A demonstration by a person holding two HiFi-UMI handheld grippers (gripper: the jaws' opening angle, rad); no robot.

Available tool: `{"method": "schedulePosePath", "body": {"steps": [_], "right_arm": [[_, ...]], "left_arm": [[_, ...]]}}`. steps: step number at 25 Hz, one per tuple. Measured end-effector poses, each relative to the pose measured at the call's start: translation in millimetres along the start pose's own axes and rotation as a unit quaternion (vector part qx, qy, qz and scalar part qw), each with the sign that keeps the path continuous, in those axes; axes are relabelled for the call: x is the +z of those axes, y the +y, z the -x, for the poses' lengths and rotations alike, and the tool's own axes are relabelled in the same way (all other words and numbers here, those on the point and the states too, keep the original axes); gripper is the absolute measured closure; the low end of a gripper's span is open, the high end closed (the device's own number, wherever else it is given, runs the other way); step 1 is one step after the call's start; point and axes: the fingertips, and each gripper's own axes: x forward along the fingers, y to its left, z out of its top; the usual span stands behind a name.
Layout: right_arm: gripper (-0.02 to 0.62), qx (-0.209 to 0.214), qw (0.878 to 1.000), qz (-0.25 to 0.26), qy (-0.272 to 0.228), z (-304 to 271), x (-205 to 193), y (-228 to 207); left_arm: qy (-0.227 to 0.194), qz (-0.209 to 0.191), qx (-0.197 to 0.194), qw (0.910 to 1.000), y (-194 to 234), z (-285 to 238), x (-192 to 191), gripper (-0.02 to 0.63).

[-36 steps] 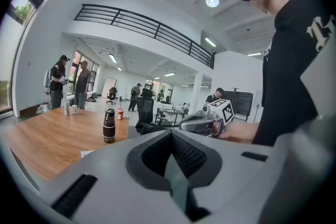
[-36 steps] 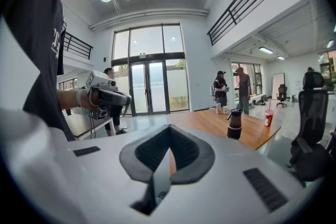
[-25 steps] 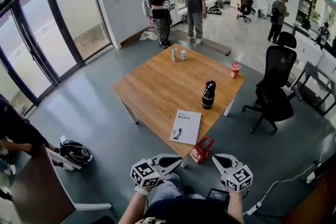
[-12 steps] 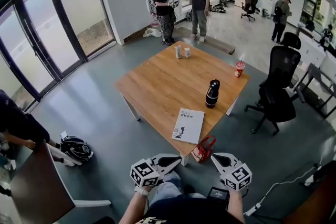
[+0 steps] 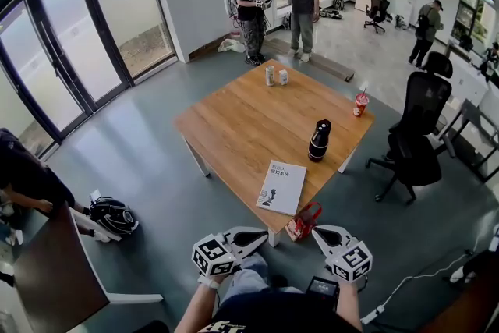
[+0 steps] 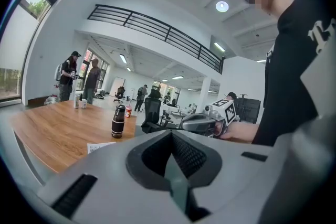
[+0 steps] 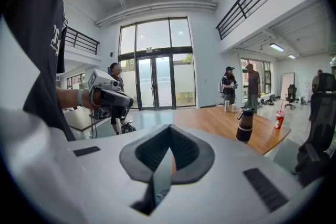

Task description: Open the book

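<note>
A white book [image 5: 281,187] lies closed near the front edge of the wooden table [image 5: 249,129]. Only its corner [image 6: 100,147] shows in the left gripper view. Both grippers are held low in front of the person, short of the table and apart from the book. My left gripper [image 5: 261,233] [image 6: 170,134] is shut with nothing in it, its tip pointing right toward the other gripper. My right gripper [image 5: 318,232] [image 7: 169,131] is shut and empty too, pointing left. The right gripper view does not show the book.
A black bottle [image 5: 319,140] stands behind the book. Two cans [image 5: 275,76] and a red cup [image 5: 360,103] are at the table's far side. A red bag [image 5: 300,222] hangs at the near corner. An office chair [image 5: 417,136] stands on the right. Two people stand beyond the table.
The head view has shifted a little, so the table sits slightly further right. Both grippers stay shut in much the same place.
</note>
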Motion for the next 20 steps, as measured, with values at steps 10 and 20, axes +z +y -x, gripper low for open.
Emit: {"method": "schedulePosePath", "body": {"steps": [10,20], "right_arm": [[0.607,0.003,1.0,0.011,0.013,-11.5,0.6,-7.1],[0.607,0.014,1.0,0.01,0.021,-30.5,4.7,-6.8]], "left_arm": [[-0.001,0.002,0.004,1.0,10.4,-3.0,4.9,0.6],[-0.002,0.01,0.018,0.9998,30.9,7.0,7.1,0.6]]}}
